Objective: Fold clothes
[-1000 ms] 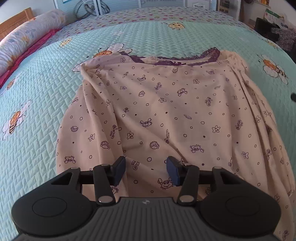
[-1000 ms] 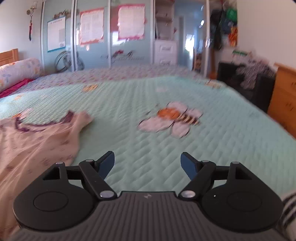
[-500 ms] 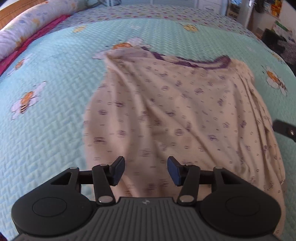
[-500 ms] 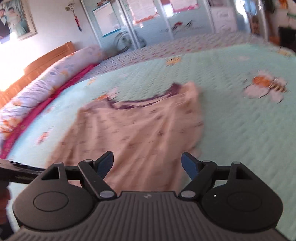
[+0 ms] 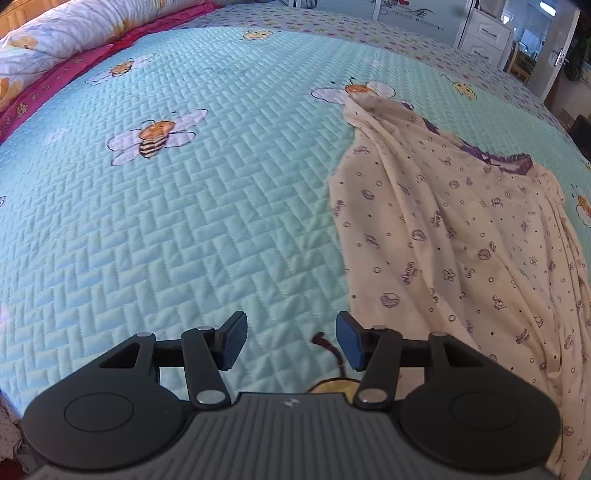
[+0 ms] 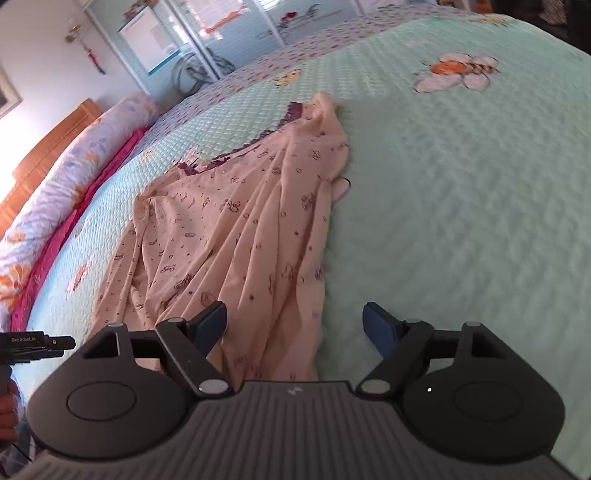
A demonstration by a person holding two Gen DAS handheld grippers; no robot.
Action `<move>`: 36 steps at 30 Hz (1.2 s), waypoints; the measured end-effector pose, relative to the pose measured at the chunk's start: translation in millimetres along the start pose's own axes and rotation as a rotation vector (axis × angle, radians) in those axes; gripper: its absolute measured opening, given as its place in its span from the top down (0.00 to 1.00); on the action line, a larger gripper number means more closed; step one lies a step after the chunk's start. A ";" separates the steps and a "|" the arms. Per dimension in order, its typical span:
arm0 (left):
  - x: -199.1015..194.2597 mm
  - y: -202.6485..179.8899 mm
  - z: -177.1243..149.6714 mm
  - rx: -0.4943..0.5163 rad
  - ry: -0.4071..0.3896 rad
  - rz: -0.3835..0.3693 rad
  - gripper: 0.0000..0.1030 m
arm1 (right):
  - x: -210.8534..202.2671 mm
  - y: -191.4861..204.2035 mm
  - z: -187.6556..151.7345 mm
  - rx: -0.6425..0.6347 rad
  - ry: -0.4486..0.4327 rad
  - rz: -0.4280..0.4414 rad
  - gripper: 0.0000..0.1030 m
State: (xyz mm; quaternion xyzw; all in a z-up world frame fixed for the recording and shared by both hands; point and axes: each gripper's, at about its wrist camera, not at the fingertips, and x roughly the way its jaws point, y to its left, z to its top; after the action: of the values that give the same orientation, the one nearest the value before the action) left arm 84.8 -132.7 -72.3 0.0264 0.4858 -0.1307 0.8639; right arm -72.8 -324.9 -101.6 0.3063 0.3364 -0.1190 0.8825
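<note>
A cream garment (image 5: 454,236) with small purple prints and a purple lace neckline lies spread and wrinkled on the bed. In the left wrist view it fills the right side. My left gripper (image 5: 291,341) hovers open over bare quilt just left of the garment's near edge, nothing between its blue pads. In the right wrist view the same garment (image 6: 236,229) runs from the centre toward the lower left. My right gripper (image 6: 295,326) stands open wide above the garment's near right edge, empty; its left finger (image 6: 210,321) is over the cloth.
The bed carries a mint quilted bedspread (image 5: 177,206) with bee and flower motifs. A floral bolster (image 6: 62,181) and a pink strip lie along the wooden headboard side. Wardrobe doors and a drawer unit (image 5: 487,33) stand beyond the bed. The other handle (image 6: 26,345) shows at left.
My left gripper slid left off the garment onto bare quilt. My right gripper swung left and tipped down, from facing the room to standing over the garment's right edge. Both stayed open.
</note>
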 end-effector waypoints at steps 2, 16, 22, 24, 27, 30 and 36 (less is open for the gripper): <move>-3.3 1.9 -4.7 0.020 0.014 -0.047 0.45 | -8.1 -3.6 -5.7 0.026 0.006 0.008 0.21; -23.6 -86.8 -69.6 0.406 0.006 -0.221 0.43 | -32.6 -5.9 -34.8 0.082 0.020 -0.005 0.21; -36.4 -69.1 -63.2 0.319 0.007 -0.358 0.43 | -39.3 3.5 -36.4 0.042 -0.003 -0.030 0.21; -37.6 -67.1 -62.8 0.309 0.002 -0.361 0.43 | -40.6 18.5 -36.0 -0.059 -0.024 -0.101 0.21; -39.5 -72.8 -68.8 0.363 -0.001 -0.376 0.43 | -40.1 39.6 -34.8 -0.197 -0.044 -0.190 0.21; -43.5 -82.0 -76.1 0.434 -0.012 -0.417 0.43 | -40.3 60.3 -34.2 -0.310 -0.058 -0.236 0.20; -25.4 -86.8 -82.5 0.454 0.038 -0.355 0.67 | -37.7 93.0 -37.6 -0.468 -0.049 -0.246 0.16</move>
State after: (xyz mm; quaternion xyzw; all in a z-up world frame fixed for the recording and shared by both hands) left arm -18.2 -197.1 -87.3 0.1363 0.4574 -0.3848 0.7901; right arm -81.8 -228.5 -55.7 0.0477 0.3679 -0.1518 0.9161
